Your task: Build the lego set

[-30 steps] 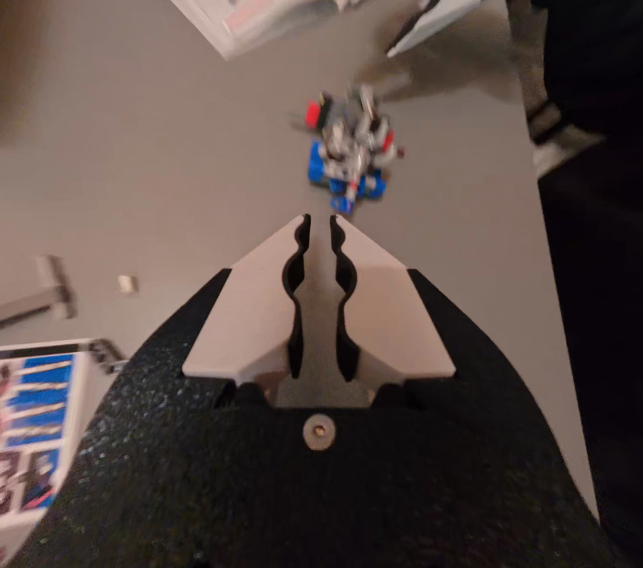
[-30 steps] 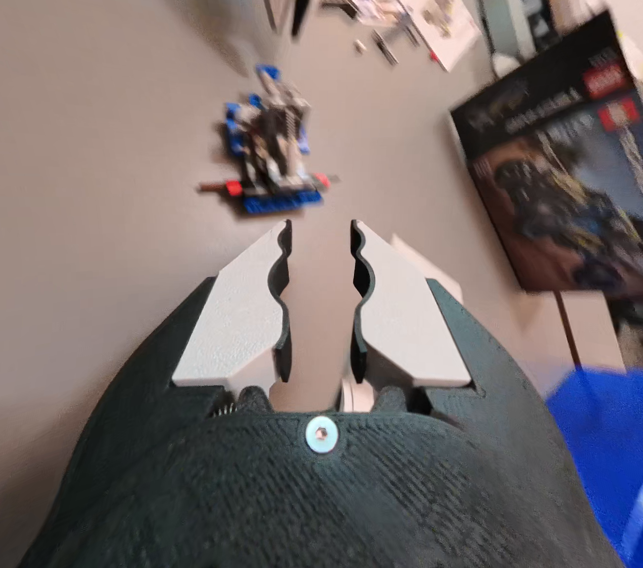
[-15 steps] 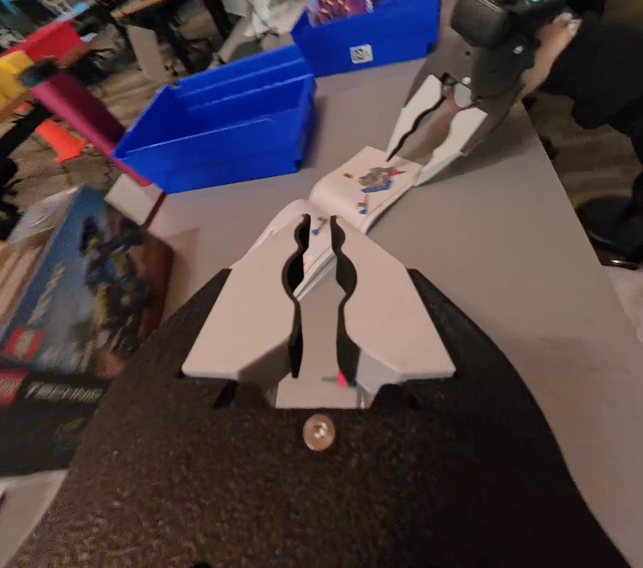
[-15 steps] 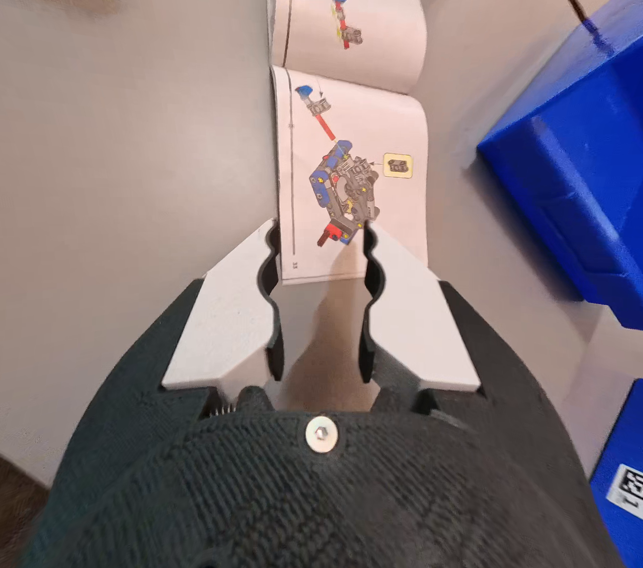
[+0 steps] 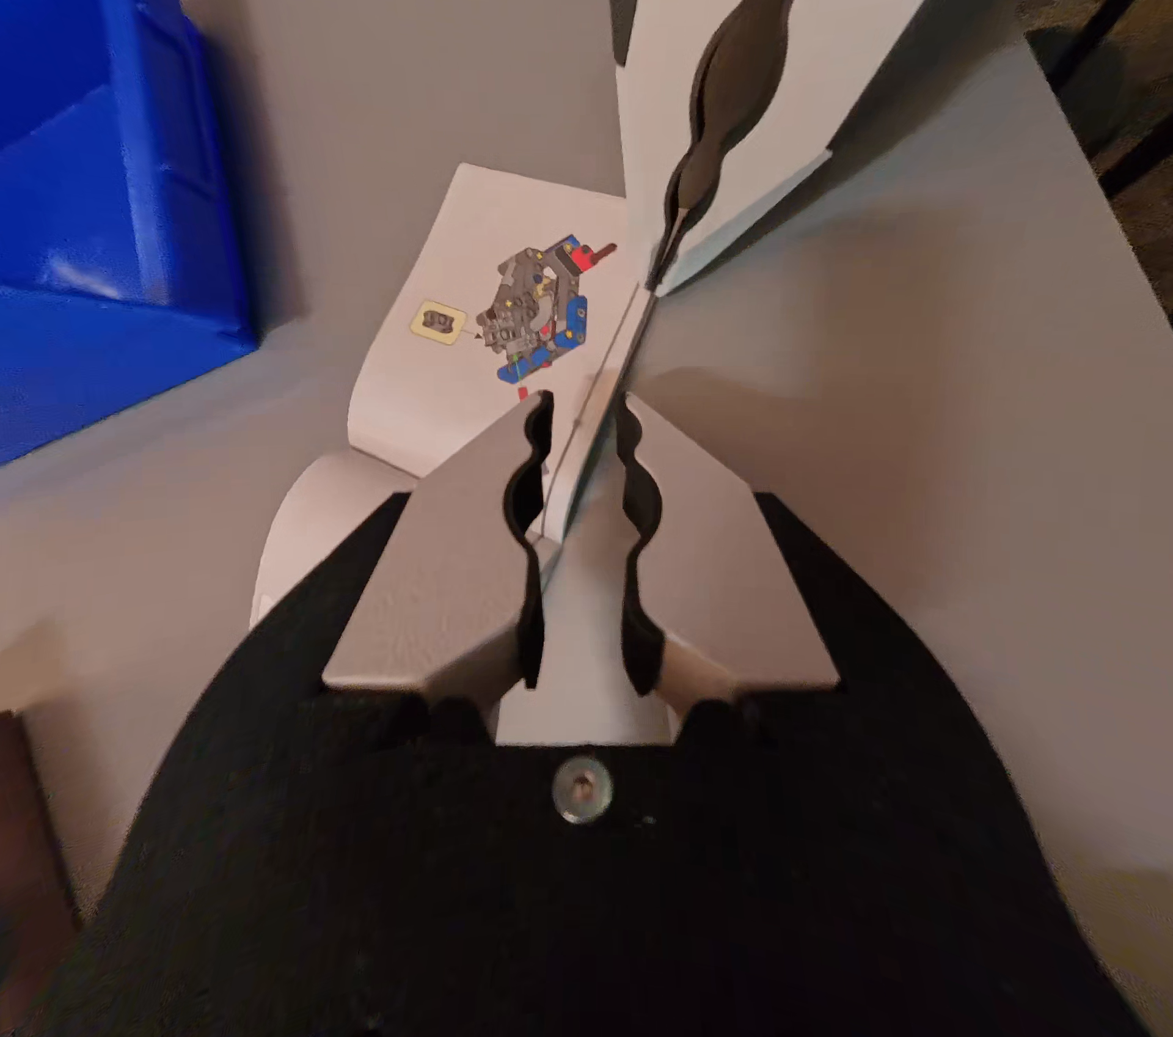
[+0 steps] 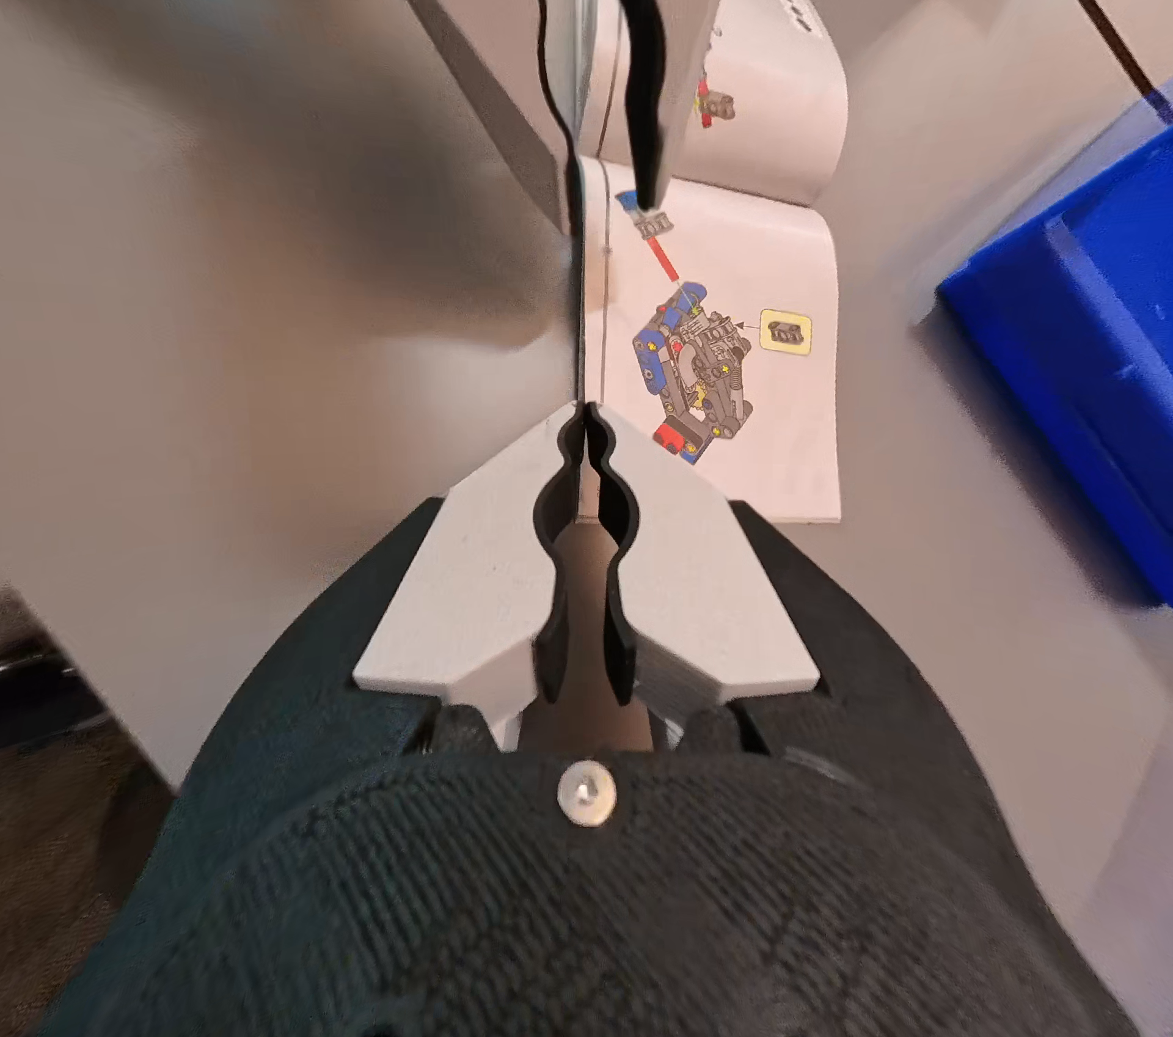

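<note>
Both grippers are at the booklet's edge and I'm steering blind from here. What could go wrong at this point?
1. The right gripper is shut on the edge of the instruction booklet; the thin pages could crease or tear if pulled.
2. The left gripper straddles the same edge with its jaws apart, so opposing pulls may rip the sheets.
3. The two grippers face each other closely and could collide.

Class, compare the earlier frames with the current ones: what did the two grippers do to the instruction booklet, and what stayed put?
The right gripper, open half a second ago, has shut on the booklet page edge. The left gripper moved in to straddle the same edge, jaws apart. The blue bin stayed put.
</note>
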